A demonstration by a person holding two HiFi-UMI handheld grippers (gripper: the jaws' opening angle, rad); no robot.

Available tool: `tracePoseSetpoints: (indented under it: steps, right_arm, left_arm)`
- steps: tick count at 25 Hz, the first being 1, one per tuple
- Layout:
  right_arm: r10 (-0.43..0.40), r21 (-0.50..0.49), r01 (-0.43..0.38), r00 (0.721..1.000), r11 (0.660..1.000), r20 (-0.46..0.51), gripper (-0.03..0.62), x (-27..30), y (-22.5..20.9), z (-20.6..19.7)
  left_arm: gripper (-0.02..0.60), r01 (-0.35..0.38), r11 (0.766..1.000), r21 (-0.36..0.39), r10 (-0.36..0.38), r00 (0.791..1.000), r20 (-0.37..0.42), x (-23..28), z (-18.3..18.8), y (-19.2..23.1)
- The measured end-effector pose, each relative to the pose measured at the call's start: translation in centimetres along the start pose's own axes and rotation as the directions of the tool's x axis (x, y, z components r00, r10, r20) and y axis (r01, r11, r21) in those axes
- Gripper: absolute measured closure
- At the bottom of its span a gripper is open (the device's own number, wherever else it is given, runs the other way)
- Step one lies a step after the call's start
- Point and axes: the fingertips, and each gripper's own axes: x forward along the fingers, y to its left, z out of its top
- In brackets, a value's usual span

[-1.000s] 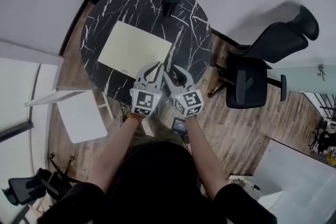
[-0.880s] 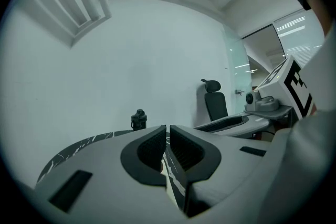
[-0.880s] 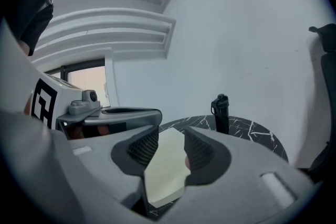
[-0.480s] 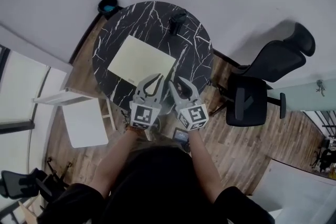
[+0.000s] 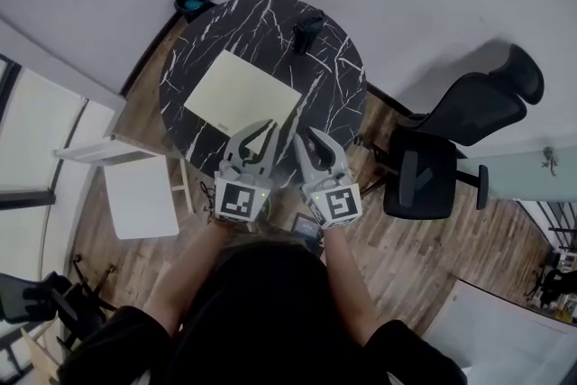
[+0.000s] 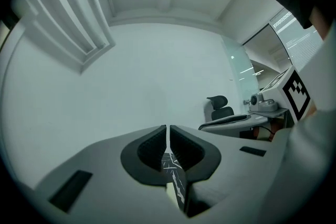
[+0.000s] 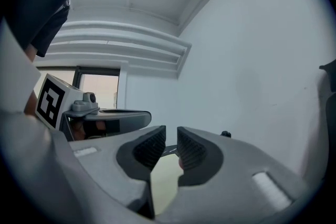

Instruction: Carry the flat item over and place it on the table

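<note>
The flat item (image 5: 242, 92), a pale yellow sheet, lies on the round black marble table (image 5: 338, 77). Neither gripper touches it. My left gripper (image 5: 267, 132) hangs over the table's near edge with its jaws shut and nothing in them; in the left gripper view (image 6: 168, 136) only a sliver of marble shows below the pads. My right gripper (image 5: 307, 137) is beside it. Its jaws have just been closing and stand a narrow gap apart with nothing between them. In the right gripper view (image 7: 171, 144) the sheet (image 7: 164, 181) shows below the pads.
A black cup (image 5: 307, 30) stands at the table's far side. A black office chair (image 5: 451, 140) is to the right, a white side table (image 5: 140, 194) to the left, and a dark bin (image 5: 191, 0) behind the table. The floor is wood.
Both grippers have drawn back from the sheet's near edge toward me. The right jaws have narrowed. The sheet stays flat on the table.
</note>
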Motion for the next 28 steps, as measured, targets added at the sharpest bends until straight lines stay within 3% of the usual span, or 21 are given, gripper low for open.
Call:
tracePoseSetpoints:
  steps: [4,13,17,19,23,28]
  right_arm:
    - [-0.035,-0.045,0.036,0.999,0.998,0.031,0.566,-1.0,-0.6,1.6]
    - [-0.039,-0.125,0.055,0.992,0.991,0.12,0.568,-1.3,-0.4,6.9]
    - [-0.074,-0.123,0.095,0.984,0.988,0.165,0.568,-1.4,-0.3,8.8]
    - [-0.088,-0.131,0.111,0.981,0.985,0.176,0.568,-1.4,-0.1,9.3]
    - [-0.1,-0.147,0.127,0.979,0.981,0.177,0.595,-1.6,0.4,9.5]
    - [-0.108,-0.135,0.132,0.979,0.982,0.172,0.595,-1.8,0.5,9.7]
  left_arm:
    - [0.568,-0.004,1.0,0.021,0.003,1.0,0.031,0.3,1.9,-0.3]
    - [0.568,-0.036,0.998,0.043,0.032,0.995,0.096,-0.2,5.5,-0.6]
    - [0.569,-0.037,0.985,0.167,0.012,0.989,0.148,-0.6,7.8,-0.5]
    - [0.569,-0.043,0.989,0.142,0.022,0.989,0.143,-0.8,8.0,-0.4]
    - [0.569,-0.058,0.998,0.024,0.056,0.995,0.085,-0.8,6.9,-0.2]
    - [0.569,-0.049,0.998,0.026,0.047,0.995,0.086,-0.6,6.8,-0.3]
